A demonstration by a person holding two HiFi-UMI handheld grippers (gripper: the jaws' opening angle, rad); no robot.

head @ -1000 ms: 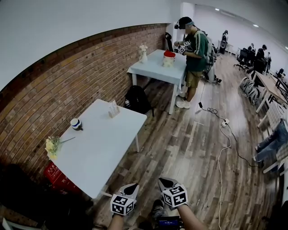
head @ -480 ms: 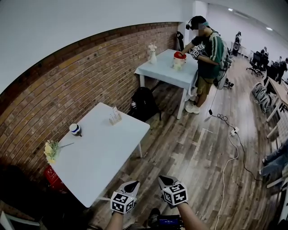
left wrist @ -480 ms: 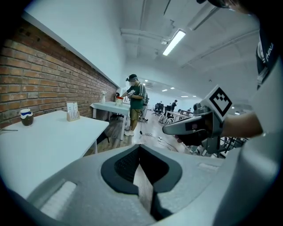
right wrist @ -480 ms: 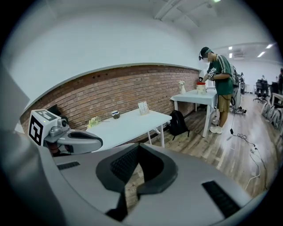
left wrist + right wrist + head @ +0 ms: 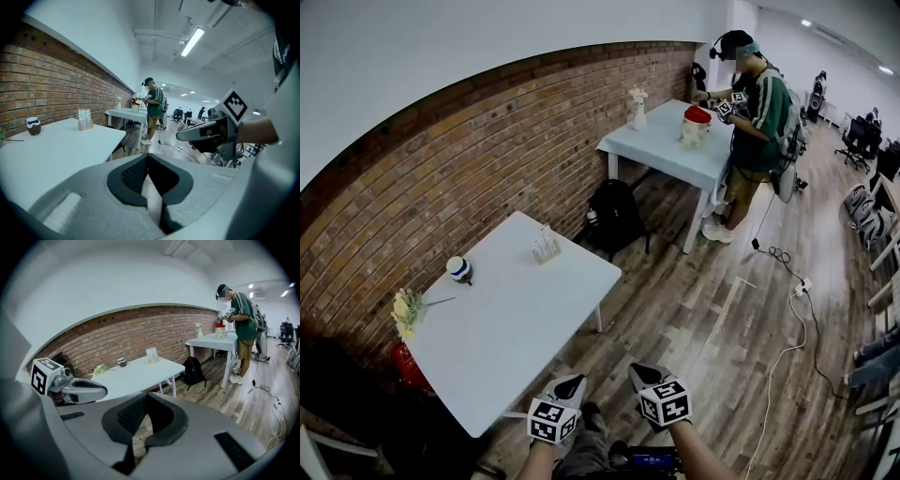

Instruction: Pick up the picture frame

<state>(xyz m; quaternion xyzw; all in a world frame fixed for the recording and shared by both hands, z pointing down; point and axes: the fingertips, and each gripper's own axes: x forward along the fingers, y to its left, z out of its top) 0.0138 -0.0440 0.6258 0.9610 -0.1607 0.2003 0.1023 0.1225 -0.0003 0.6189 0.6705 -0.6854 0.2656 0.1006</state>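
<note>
The picture frame (image 5: 546, 246) is a small light stand-up frame at the far end of the white table (image 5: 516, 319). It also shows in the left gripper view (image 5: 85, 119) and the right gripper view (image 5: 152, 355). My left gripper (image 5: 578, 382) and right gripper (image 5: 636, 372) hang side by side over the wooden floor, off the table's near right corner and far short of the frame. Both are shut with nothing between the jaws, as seen close up on the left gripper (image 5: 147, 157) and the right gripper (image 5: 146, 397).
A blue and white cup (image 5: 459, 268) and a bunch of pale flowers (image 5: 409, 307) sit at the table's brick-wall side. A black backpack (image 5: 616, 216) lies beyond the table. A person (image 5: 755, 122) stands at a second white table (image 5: 666, 150). Cables (image 5: 787, 309) run over the floor.
The scene has drifted rightward and a little down in the head view as I moved over the floor. Both grippers keep their place at the bottom edge, still shut.
</note>
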